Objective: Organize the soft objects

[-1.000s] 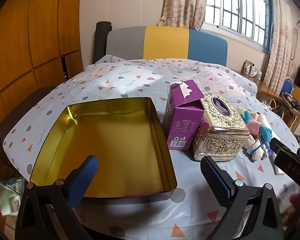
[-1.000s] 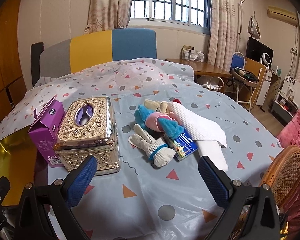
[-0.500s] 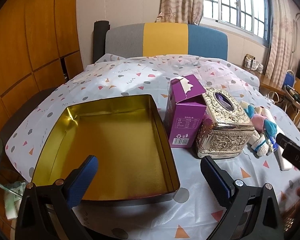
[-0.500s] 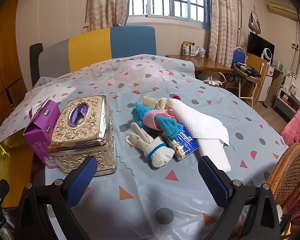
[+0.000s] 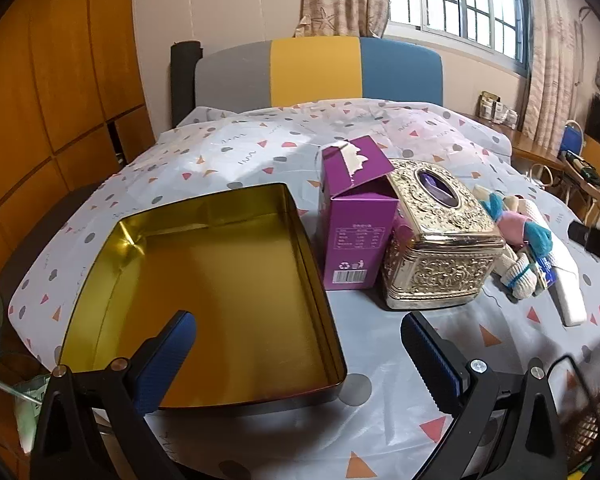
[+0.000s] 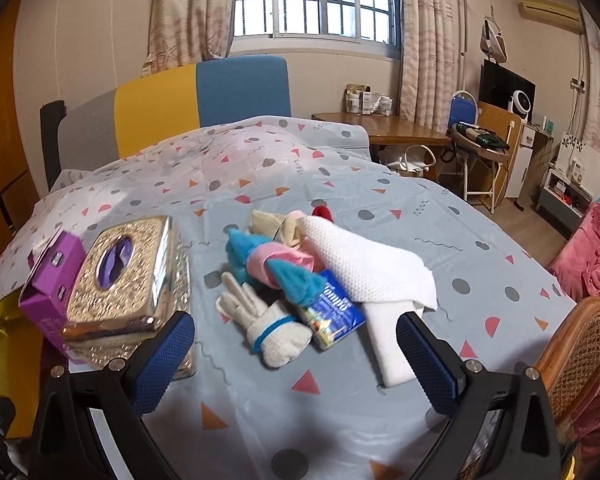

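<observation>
A pile of soft things lies mid-table in the right wrist view: a white knit glove [image 6: 268, 326], a pink and teal cloth [image 6: 276, 262], a white mesh towel [image 6: 364, 268], a blue tissue pack [image 6: 334, 314] and a white sponge block [image 6: 392, 344]. My right gripper [image 6: 296, 354] hovers open just in front of the glove, holding nothing. An empty gold tin tray [image 5: 204, 292] sits at the left. My left gripper [image 5: 300, 360] is open over the tray's near right corner. The pile [image 5: 520, 248] shows at the far right in the left wrist view.
A purple carton [image 5: 354, 216] and an ornate gold tissue box [image 5: 440, 240] stand between tray and pile. A wicker chair back [image 6: 580, 348] is at the table's right edge. A sofa with grey, yellow and blue panels [image 6: 204, 96] stands beyond the table.
The right gripper has moved closer to the soft pile, which now looks larger. The left wrist view has drifted a little right and forward over the tray's corner. Both grippers stay open.
</observation>
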